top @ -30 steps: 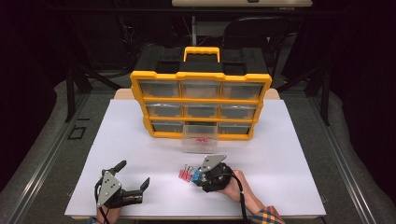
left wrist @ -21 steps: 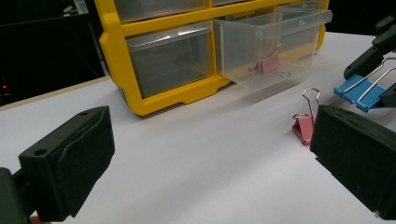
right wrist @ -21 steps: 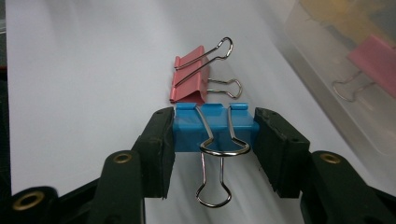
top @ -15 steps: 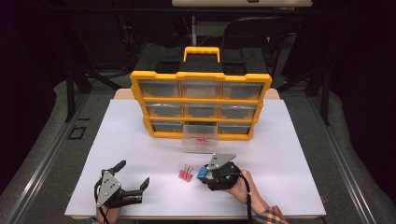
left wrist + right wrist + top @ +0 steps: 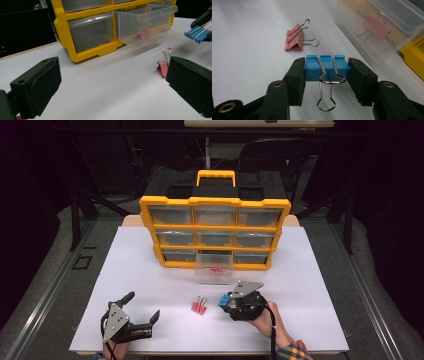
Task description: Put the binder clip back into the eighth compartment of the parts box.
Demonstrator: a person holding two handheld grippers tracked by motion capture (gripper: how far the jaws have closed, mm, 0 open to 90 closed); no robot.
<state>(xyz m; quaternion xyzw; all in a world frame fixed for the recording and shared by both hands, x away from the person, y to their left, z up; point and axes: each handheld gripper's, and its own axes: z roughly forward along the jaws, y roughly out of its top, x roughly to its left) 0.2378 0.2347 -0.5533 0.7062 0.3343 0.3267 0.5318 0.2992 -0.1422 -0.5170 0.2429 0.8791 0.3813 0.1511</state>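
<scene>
We see the right tongs pinching a blue binder clip by its two ends, the pads pressed against it from either side; one wire handle hangs down between the jaws (the other lies flat on the clip's top face); the clip rides clear of the white table. Just ahead of these tongs and a little to their left lies a pink binder clip on the table, untouched; ahead and to their right stands a pulled-out clear drawer with another pink clip inside, at the foot of the yellow organizer. The left tongs sit well apart from the right ones, near the table's front edge; their jaws are spread wide with nothing between them; the pink clip lies beyond their right jaw.
</scene>
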